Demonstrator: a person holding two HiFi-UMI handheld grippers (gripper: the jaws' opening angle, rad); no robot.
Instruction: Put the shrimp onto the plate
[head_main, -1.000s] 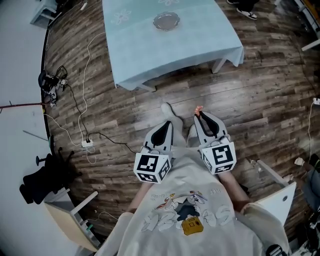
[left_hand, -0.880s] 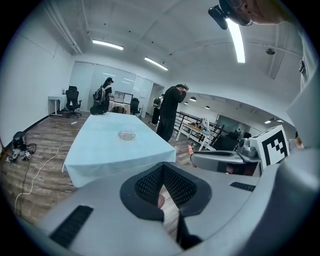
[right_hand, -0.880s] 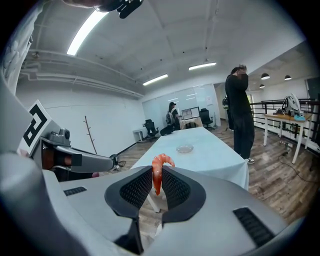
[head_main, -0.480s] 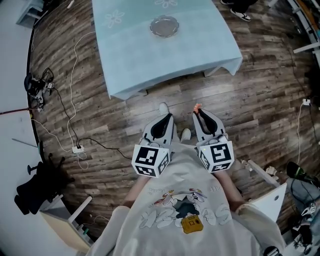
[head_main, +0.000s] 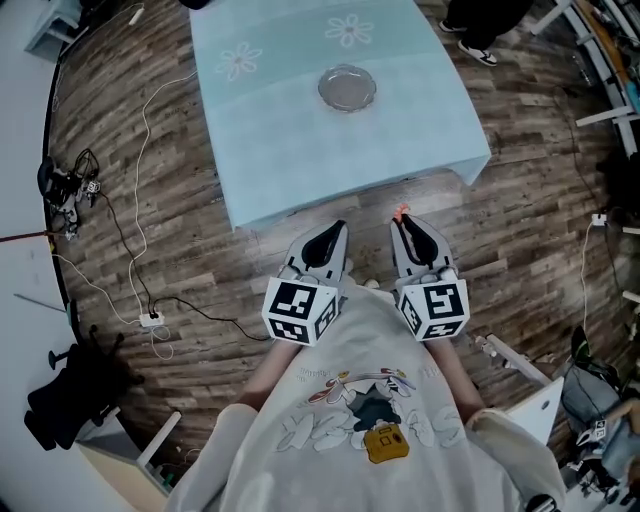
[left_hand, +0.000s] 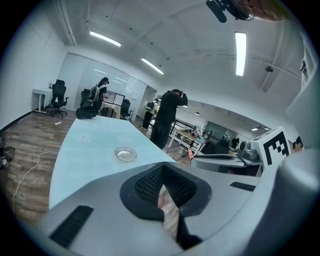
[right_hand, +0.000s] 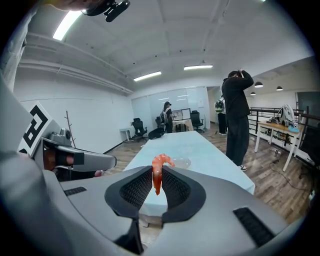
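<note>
Drawn closer to the table than half a second ago: sits lower and larger in the head view now, and carries the clear plate further down the picture with it. At far left, over the wood floor, trails a white cable, shifted the same way.

Next to the right, held low in front of the body, just short of the table's near edge: left gripper. Pressed together at the tips in its own view, with nothing between; looks out over the table to the plate well ahead.

Further right, level with it: right gripper. Clamped on the shrimp, which pokes out past the tips toward the table edge. Seen in the right gripper view pinched upright between the pads, shrimp curling over at the top and hanging down below. Well apart from the plate, which lies beyond on the table. At far right, beside the table, stands a person in dark clothes.
</note>
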